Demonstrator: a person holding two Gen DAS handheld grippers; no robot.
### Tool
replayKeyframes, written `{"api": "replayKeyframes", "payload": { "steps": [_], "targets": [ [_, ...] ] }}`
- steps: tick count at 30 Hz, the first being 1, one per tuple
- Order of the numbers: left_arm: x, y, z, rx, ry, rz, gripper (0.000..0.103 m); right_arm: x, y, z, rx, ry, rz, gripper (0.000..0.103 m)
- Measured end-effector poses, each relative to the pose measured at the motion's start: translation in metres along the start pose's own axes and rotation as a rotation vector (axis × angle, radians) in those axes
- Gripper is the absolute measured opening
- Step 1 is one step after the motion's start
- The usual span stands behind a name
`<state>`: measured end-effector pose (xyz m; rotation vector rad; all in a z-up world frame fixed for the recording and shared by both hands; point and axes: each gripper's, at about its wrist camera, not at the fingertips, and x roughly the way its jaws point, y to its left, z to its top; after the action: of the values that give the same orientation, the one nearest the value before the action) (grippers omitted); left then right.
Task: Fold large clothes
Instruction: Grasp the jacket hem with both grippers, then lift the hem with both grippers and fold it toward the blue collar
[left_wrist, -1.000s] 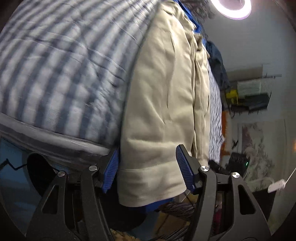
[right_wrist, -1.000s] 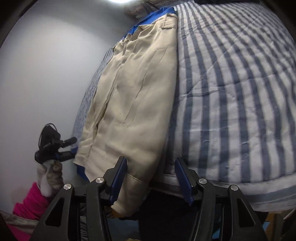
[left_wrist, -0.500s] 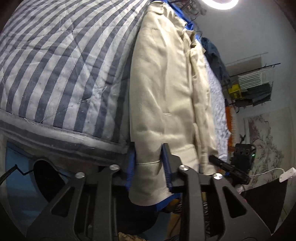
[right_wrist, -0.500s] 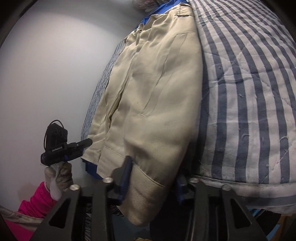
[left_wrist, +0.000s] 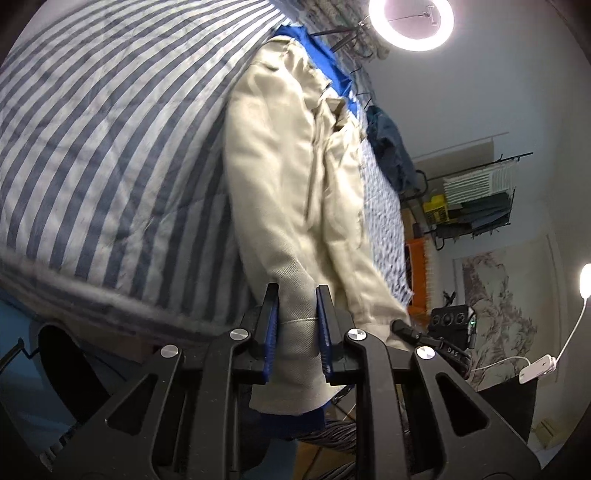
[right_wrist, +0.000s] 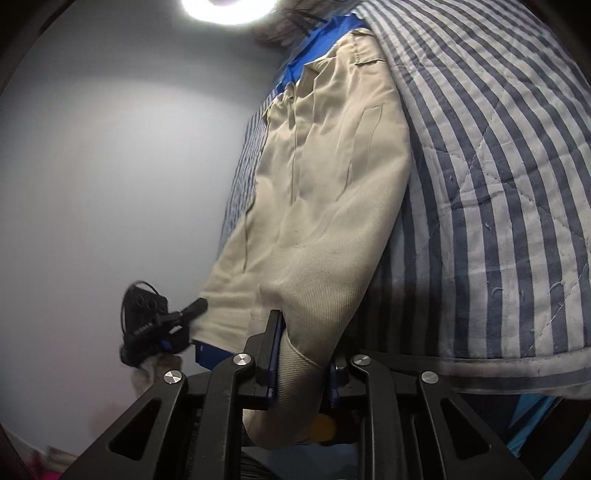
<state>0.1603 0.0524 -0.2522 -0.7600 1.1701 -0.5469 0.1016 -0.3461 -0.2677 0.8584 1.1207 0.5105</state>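
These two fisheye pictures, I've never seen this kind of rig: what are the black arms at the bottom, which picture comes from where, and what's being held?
There is no robot here: a person carries a two-finger gripper in each hand, with a camera on each looking along its fingers. In the left wrist view, the left gripper has just closed its blue pads on one cuff of a beige jacket. In the right wrist view, the right gripper has likewise just closed on the other cuff of that jacket. The jacket lies on a blue-and-white striped quilt, with a blue cloth under it. Each view also shows the other gripper off to the side.

Both tools (left_wrist: 297, 334) (right_wrist: 303, 354) newly clamped on cuffs (left_wrist: 295, 354)
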Motion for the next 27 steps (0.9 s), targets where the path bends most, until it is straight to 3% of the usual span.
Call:
{"api": "replayKeyframes", "payload": {
  "steps": [4,12,18,27],
  "targets": [
    [0.003,-0.02,0.02,0.014,-0.027,-0.009,0.017,0.0,0.01,0.019,0.024,0.0,0.009,0.019],
    [0.027,-0.048,0.084,0.021,-0.097,0.015,0.016,0.01,0.042,0.084,-0.078,-0.038,-0.082,0.018],
    [0.06,-0.035,0.117,-0.009,-0.103,0.065,0.016,0.031,0.032,0.127,-0.062,-0.06,-0.111,0.018],
    [0.094,-0.01,0.142,-0.048,-0.083,0.142,0.016,0.064,0.0,0.162,0.029,-0.04,-0.15,0.019]
  ]
}}
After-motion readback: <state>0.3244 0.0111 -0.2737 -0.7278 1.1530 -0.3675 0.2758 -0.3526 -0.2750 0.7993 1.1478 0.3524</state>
